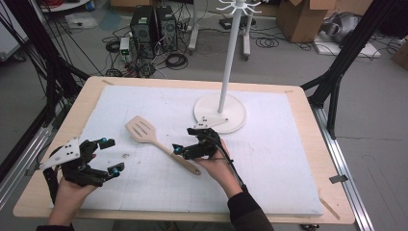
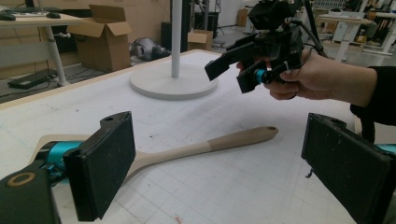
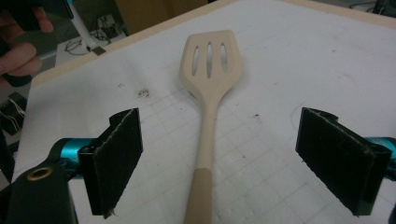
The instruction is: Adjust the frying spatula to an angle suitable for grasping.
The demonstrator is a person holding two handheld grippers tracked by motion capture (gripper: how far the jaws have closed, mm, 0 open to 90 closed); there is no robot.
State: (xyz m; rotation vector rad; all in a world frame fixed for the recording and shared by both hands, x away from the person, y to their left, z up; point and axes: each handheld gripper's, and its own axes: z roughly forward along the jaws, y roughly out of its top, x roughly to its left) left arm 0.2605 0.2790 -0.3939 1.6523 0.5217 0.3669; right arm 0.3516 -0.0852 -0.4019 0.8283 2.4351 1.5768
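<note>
A pale wooden slotted spatula (image 1: 155, 143) lies flat on the white gridded mat (image 1: 269, 159), head toward the far left, handle toward the near right. My right gripper (image 1: 185, 140) hovers open over the handle; in the right gripper view the spatula (image 3: 210, 93) runs up between the wide-apart jaws of the gripper (image 3: 219, 154), not touched by them. My left gripper (image 1: 111, 156) is open and holds nothing, off to the left of the spatula. In the left gripper view its pads (image 2: 103, 168) frame the spatula handle (image 2: 219, 142) and the right gripper (image 2: 254, 63) farther off.
A white stand with a round base (image 1: 231, 120) and a tall pole (image 1: 226, 62) topped with hooks rises behind the right gripper. The mat lies on a wooden table (image 1: 308, 103). Computers, cables and cardboard boxes sit on the floor beyond.
</note>
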